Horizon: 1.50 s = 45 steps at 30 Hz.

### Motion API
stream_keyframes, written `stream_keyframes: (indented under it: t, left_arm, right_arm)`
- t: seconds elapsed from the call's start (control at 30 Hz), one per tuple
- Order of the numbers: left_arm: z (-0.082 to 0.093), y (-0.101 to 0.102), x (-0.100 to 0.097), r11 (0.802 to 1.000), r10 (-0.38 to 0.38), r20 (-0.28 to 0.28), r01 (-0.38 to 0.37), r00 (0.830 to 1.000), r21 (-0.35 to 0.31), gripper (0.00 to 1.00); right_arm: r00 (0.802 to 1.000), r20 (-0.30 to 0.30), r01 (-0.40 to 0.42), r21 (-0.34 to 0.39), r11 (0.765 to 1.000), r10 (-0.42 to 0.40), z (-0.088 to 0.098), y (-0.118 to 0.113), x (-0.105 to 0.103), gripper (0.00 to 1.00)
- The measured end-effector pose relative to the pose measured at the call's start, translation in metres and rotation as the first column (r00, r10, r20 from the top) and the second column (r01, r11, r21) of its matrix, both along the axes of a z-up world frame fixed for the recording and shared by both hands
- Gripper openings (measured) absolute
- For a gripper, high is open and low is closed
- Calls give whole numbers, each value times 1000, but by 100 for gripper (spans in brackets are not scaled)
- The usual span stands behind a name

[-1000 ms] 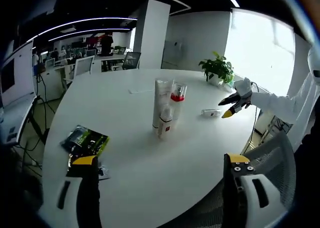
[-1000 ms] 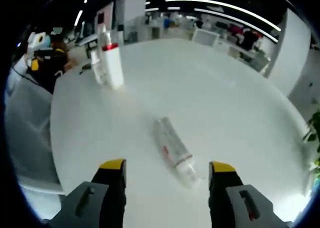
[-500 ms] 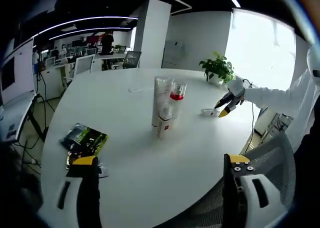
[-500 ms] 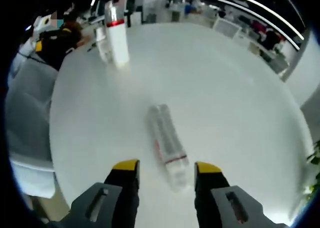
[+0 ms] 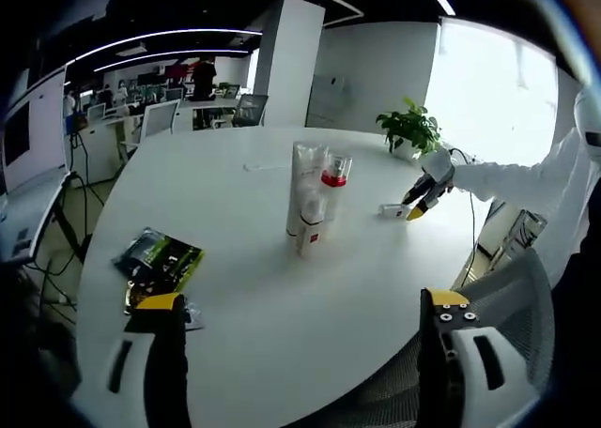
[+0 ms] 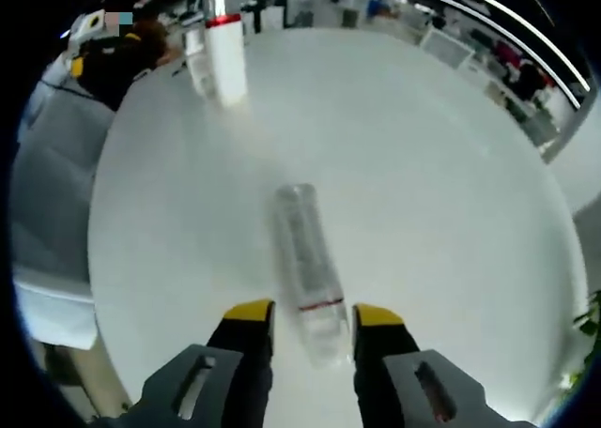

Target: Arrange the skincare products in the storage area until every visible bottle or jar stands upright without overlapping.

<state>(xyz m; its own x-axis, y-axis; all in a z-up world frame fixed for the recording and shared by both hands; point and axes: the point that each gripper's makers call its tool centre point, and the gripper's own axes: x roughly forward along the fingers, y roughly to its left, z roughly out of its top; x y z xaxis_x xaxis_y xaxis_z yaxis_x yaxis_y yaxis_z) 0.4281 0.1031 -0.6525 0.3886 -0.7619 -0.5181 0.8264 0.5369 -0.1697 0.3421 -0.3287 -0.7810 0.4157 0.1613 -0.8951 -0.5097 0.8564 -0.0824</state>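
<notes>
While the round white table (image 5: pixel 254 287) carries no tray or box, its loose items can be counted: three skincare containers stand upright in a tight cluster (image 5: pixel 311 203) at the centre of the left gripper view, and one clear bottle (image 6: pixel 306 255) lies on its side lower centre in the right gripper view. In the cluster are a tall pale tube (image 5: pixel 302 186), a bottle with a red band under a clear cap (image 5: pixel 333 186) and a short white bottle with a small red mark (image 5: pixel 310 233) in front, all touching or nearly so. That same cluster appears at the upper left of the right gripper view (image 6: pixel 219 54). The lying bottle is transparent, cylindrical, with a thin red ring near the cap end, which points toward the camera. The right gripper (image 6: pixel 309 317) has its yellow-tipped jaws drawn in on either side of that cap end, just beside it; whether they touch it cannot be told. In the left gripper view this gripper (image 5: pixel 418 203) sits at middle right, beside the bottle (image 5: pixel 394 210). The left gripper (image 5: pixel 305 306) hangs with its jaws spread wide, holding nothing. One dark packet with green print (image 5: pixel 158 262) lies at the lower left, and one potted plant (image 5: pixel 410 129) stands at the table's far edge.
</notes>
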Motion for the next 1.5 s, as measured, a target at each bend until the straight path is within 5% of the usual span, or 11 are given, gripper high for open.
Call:
stream_keyframes:
  t: [0.2, 0.87, 1.5]
  left_arm:
    - [-1, 0, -2, 1000, -2, -5, 2, 1000, 0, 99]
    - [-5, 9, -6, 1000, 14, -19, -13, 1000, 7, 99]
    - [-10, 2, -12, 999, -37, -24, 37, 999, 18, 97]
  right_arm:
    - [998, -59, -27, -21, 999, 25, -7, -9, -3, 25]
    - [992, -89, -98, -98, 990, 90, -6, -9, -3, 13]
    - [976, -99, -209, -183, 960, 194, 21, 15, -8, 12]
